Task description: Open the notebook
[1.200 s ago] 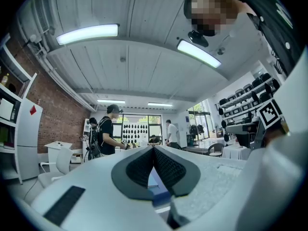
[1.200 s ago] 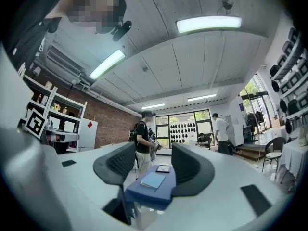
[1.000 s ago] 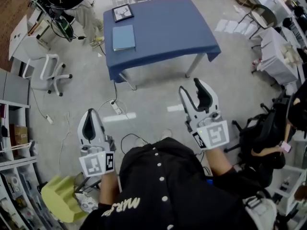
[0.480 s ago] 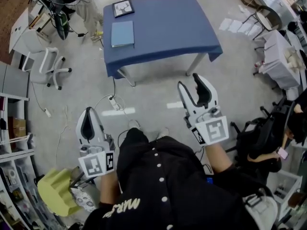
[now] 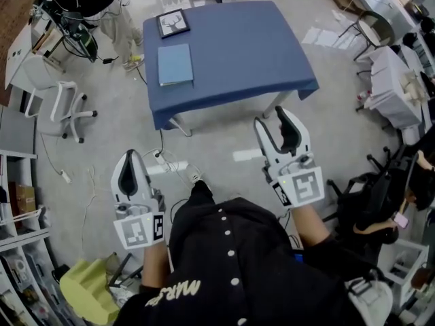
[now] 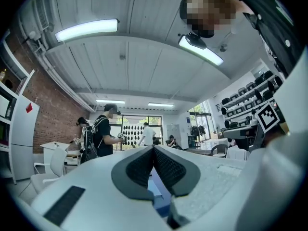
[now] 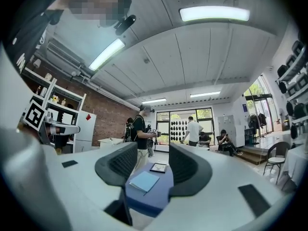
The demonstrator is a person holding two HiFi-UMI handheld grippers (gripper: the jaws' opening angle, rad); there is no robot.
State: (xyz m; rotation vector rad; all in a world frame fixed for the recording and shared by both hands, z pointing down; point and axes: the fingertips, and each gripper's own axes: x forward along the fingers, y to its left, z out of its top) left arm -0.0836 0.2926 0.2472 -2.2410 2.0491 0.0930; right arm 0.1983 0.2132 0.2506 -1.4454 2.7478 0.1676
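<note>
On the blue desk (image 5: pixel 238 46), a notebook (image 5: pixel 175 64): closed, flat, light-blue cover up, in the left half, just inside the left edge and roughly midway between the far and near edges. Beyond it, at the far left corner, a framed picture (image 5: pixel 173 22), near the notebook but apart from it.

Both grippers short of the desk's near edge, over the grey floor (image 5: pixel 211 134), held out level in front of a dark shirt (image 5: pixel 231 263), each well apart from the notebook.

The left gripper (image 5: pixel 128 156): in the head view, below and a little left of the near left corner, more or less in line with the notebook's side of the desk. Jaws together, pads meeting at the tips, gripping nothing. Seen along the left gripper (image 6: pixel 153 149) itself, only a narrow wedge under the touching tips, with a strip of blue desk showing through; whether the notebook lies in that strip, impossible to tell.

The right gripper (image 5: pixel 272 119): in the head view, just below the near edge toward the near right corner, so farther across from the notebook than the left one. Jaws wide apart, pads on nothing. Seen along the right gripper (image 7: pixel 153 150), the notebook (image 7: pixel 144 181) framed in the gap between the jaws yet far ahead, on the desk's near left part, with the framed picture (image 7: pixel 158 167) lying behind it.
</note>
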